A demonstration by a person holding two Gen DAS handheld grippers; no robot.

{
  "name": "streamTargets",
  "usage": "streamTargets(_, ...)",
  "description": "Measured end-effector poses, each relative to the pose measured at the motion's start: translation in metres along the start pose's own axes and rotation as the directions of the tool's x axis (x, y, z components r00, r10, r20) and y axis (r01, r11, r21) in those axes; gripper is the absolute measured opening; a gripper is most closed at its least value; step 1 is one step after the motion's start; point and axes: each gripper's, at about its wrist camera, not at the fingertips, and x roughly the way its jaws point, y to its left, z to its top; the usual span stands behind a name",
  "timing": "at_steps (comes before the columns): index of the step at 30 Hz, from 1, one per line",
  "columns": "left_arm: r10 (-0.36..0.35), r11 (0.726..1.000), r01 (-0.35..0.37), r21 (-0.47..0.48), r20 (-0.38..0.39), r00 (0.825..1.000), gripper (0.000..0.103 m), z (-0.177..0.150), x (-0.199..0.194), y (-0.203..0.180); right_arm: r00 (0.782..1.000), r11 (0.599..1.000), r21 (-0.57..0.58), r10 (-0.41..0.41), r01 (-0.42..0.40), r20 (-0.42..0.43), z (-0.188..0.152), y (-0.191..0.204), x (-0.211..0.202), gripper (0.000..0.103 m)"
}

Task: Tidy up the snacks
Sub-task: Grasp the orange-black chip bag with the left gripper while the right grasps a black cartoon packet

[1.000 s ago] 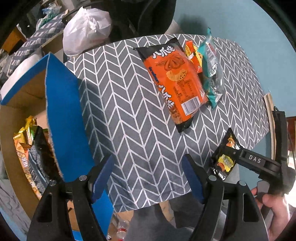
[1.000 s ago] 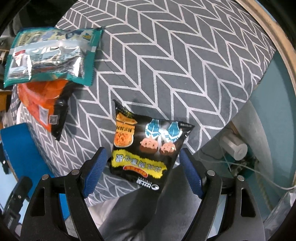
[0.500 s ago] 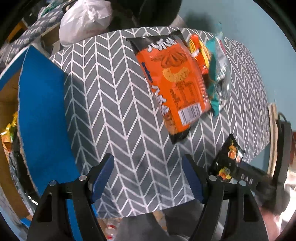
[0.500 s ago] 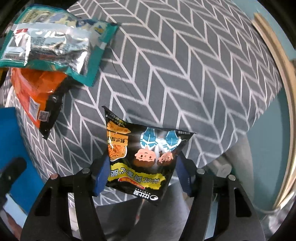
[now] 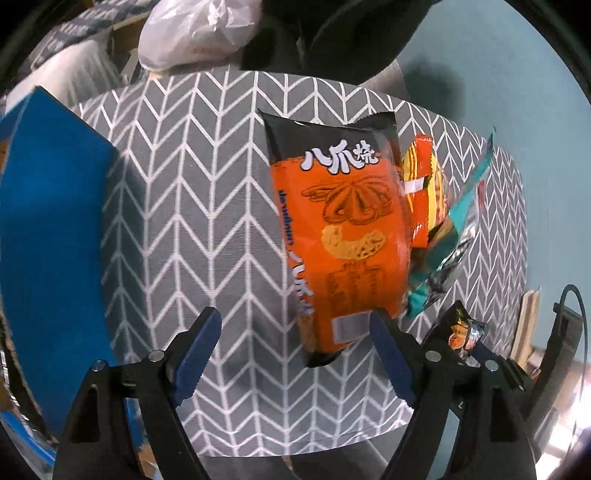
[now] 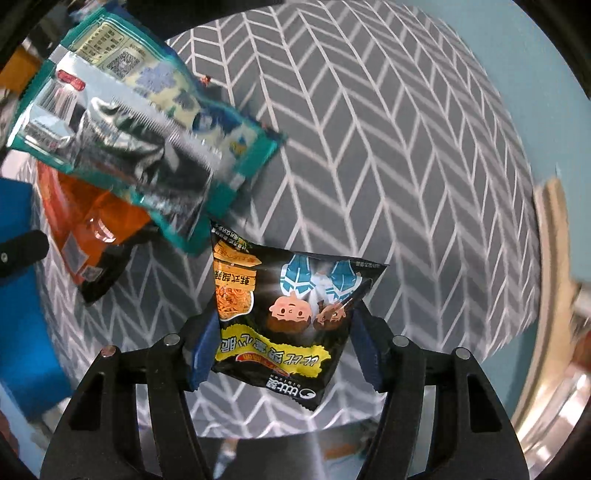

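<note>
Right tool (image 6: 282,341): closed on the black noodle-snack packet (image 6: 284,314), blue pads pressing both sides; packet held above the near edge of the bench (image 6: 388,155).

Left tool (image 5: 295,354): open, nothing between its pads, over the near part of the bench, with the right pad just beside the bottom end of the orange snack bag (image 5: 343,236).

Orange snack bag lies mid-bench; a small orange-yellow packet (image 5: 421,184) and a teal-and-silver packet (image 6: 125,125) overlap it on the right.

Blue box flap (image 5: 48,229) stands at the left edge of the bench. White plastic bag (image 5: 195,33) lies beyond the far edge.
</note>
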Motion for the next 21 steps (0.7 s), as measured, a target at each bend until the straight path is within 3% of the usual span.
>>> streamTargets(3,-0.008,0.999,0.008,-0.035,0.006,1.0,0.084,0.002,0.006,-0.008,1.0,0.999,-0.041,-0.018,0.018,0.002,0.021,-0.003,0.001,0.064)
streamTargets(12,0.006,0.998,-0.004,-0.062,0.027,1.0,0.089,0.019,0.021,-0.041,0.999,0.998,-0.054,0.045,-0.046,-0.007,0.058,-0.041,0.004,0.064)
streamTargets(21,0.009,0.998,-0.006,-0.066,0.051,0.999,0.089,0.045,0.016,-0.07,0.997,0.995,-0.069,0.071,-0.072,-0.004,0.038,-0.054,0.0,0.064)
